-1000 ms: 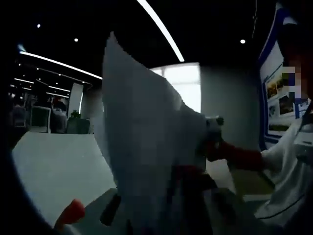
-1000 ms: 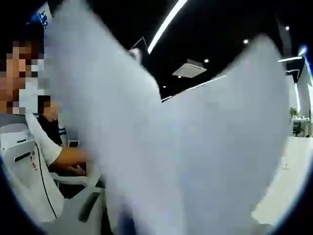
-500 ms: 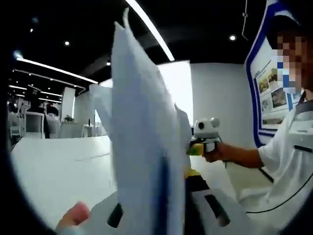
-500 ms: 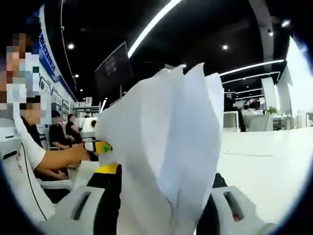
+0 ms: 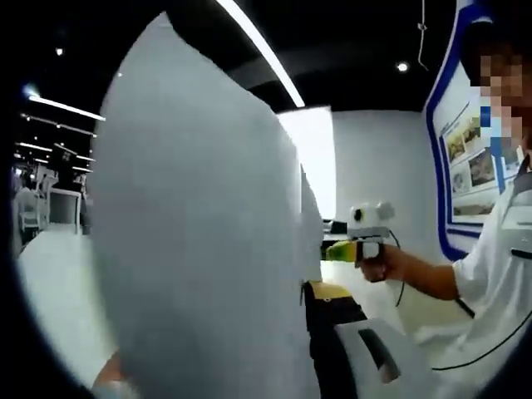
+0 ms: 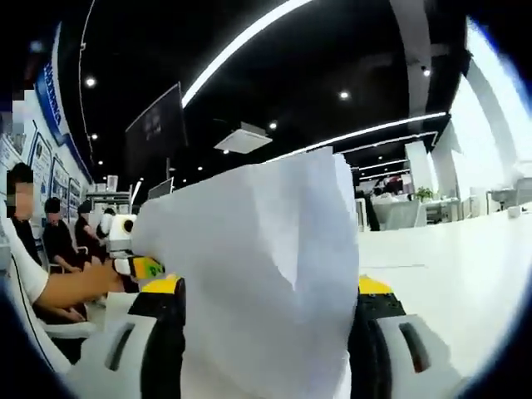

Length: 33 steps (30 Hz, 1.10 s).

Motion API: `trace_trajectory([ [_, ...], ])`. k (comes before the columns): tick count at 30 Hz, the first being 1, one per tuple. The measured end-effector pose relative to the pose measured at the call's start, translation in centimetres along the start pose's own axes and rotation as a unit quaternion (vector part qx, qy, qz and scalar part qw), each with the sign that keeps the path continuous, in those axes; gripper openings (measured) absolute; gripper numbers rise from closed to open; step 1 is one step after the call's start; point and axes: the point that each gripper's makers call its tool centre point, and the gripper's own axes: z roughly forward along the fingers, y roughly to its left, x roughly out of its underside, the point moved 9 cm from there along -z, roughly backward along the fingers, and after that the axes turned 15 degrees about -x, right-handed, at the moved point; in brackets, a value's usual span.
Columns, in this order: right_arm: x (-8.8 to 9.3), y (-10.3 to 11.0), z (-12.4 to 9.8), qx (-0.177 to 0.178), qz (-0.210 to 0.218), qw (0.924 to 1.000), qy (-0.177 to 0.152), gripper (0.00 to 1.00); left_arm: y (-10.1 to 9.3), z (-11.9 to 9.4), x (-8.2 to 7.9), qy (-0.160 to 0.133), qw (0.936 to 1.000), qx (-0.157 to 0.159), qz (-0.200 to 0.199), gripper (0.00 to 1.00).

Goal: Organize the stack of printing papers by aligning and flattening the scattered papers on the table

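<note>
Gripping an upright sheaf of white printing papers [image 6: 266, 274] above the white bench [image 6: 449, 266], both claws clenched on it; likely next: tapping edges square.

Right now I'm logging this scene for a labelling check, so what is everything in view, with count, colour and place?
papers: one bunch, exact count unclear, white, upright between the right tool's jaws; also close in the left gripper view
table: one, white, behind the papers
ceiling light strips: several, white, overhead
wall poster: one, blue-bordered, on the wall
seated people: at least two, dark clothes, background
person's hand: one, gripping the right tool's handle
left tool: grey jaws either side of the papers
right tool: grey and yellow, shut on the papers
</note>
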Motion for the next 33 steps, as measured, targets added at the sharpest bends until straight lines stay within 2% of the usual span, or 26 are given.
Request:
trace_trajectory([
  [1, -0.2, 0.0, -0.3, -0.002, 0.006, 0.9999, -0.012, 0.74, 0.1, 0.0, 0.0, -0.001, 1.0000, -0.001, 0.000, 0.23],
  [2, -0.5, -0.1, -0.4, -0.006, 0.021, 0.9990, -0.038, 0.74, 0.1, 0.0, 0.0, -0.001, 1.0000, -0.004, -0.003, 0.24],
  [3, -0.5, 0.0, -0.4, -0.005, 0.040, 0.9982, -0.044, 0.77, 0.2, 0.1, -0.1, -0.005, 0.9999, -0.006, -0.012, 0.24],
  [4, -0.5, 0.0, -0.4, -0.005, 0.036, 0.9985, -0.041, 0.81, 0.2, 0.4, 0.0, -0.008, 0.9999, -0.007, -0.012, 0.25],
  [6, -0.8, 0.2, -0.6, -0.005, -0.001, 0.9992, -0.039, 0.79, 0.0, 0.7, 0.3, -0.016, 0.9997, -0.016, 0.012, 0.25],
  [8, -0.9, 0.1, -1.2, -0.020, 0.008, 0.9980, -0.059, 0.69, -0.1, 0.4, 0.4, -0.024, 0.9995, -0.015, 0.016, 0.25],
  [11, -0.5, -0.8, -2.0, -0.041, -0.002, 0.9978, -0.053, 0.49, -0.6, -0.1, 0.3, -0.049, 0.9960, -0.009, 0.074, 0.17],
  [12, -0.4, -1.0, -2.1, -0.047, -0.004, 0.9975, -0.052, 0.45, -0.7, -0.2, 0.3, -0.052, 0.9950, -0.005, 0.084, 0.13],
  [14, -0.2, -1.5, -2.5, -0.100, 0.025, 0.9931, -0.056, 0.40, -1.5, -0.7, 0.3, -0.061, 0.9936, 0.016, 0.093, 0.07],
  [15, -0.2, -1.8, -2.6, -0.107, 0.021, 0.9924, -0.056, 0.39, -1.6, -0.9, 0.3, -0.061, 0.9936, 0.018, 0.093, 0.06],
  [16, -0.2, -1.9, -2.7, -0.117, 0.014, 0.9915, -0.055, 0.39, -1.7, -1.0, 0.2, -0.067, 0.9921, 0.026, 0.103, 0.06],
  [17, -0.1, -2.1, -2.7, -0.145, 0.006, 0.9876, -0.060, 0.41, -1.8, -1.1, 0.2, -0.069, 0.9908, 0.035, 0.111, 0.06],
  [19, 0.0, -2.7, -2.9, -0.162, -0.001, 0.9849, -0.059, 0.50, -2.0, -1.3, 0.2, -0.072, 0.9876, 0.046, 0.131, 0.06],
  [21, 0.3, -3.3, -2.8, -0.179, -0.014, 0.9818, -0.061, 0.56, -2.1, -1.6, 0.1, -0.071, 0.9881, 0.058, 0.124, 0.06],
  [23, 0.5, -4.0, -2.4, -0.187, -0.010, 0.9809, -0.053, 0.58, -1.9, -1.8, 0.0, -0.067, 0.9883, 0.066, 0.120, 0.06],
  [25, 0.6, -4.3, -1.7, -0.215, -0.010, 0.9757, -0.041, 0.59, -1.7, -2.2, -0.1, -0.059, 0.9903, 0.078, 0.099, 0.06],
  [26, 0.6, -4.9, -1.3, -0.215, -0.008, 0.9757, -0.043, 0.60, -1.4, -2.3, -0.2, -0.059, 0.9907, 0.077, 0.095, 0.06],
  [27, 0.5, -4.9, -0.9, -0.230, 0.004, 0.9718, -0.051, 0.61, -1.3, -2.5, -0.3, -0.059, 0.9910, 0.079, 0.091, 0.06],
  [29, 0.4, -4.8, -0.1, -0.255, 0.018, 0.9648, -0.062, 0.62, -0.9, -2.9, -0.6, -0.063, 0.9927, 0.085, 0.058, 0.06],
  [30, 0.4, -4.4, 0.8, -0.277, 0.020, 0.9584, -0.067, 0.63, -0.8, -3.1, -0.8, -0.067, 0.9921, 0.094, 0.049, 0.06],
  [32, 0.4, -3.7, 1.5, -0.306, 0.026, 0.9494, -0.064, 0.61, -0.5, -3.4, -1.0, -0.071, 0.9914, 0.103, 0.039, 0.06],
  [33, 0.3, -2.6, 2.1, -0.337, 0.035, 0.9387, -0.062, 0.55, -0.3, -3.5, -1.1, -0.071, 0.9914, 0.105, 0.032, 0.06],
])
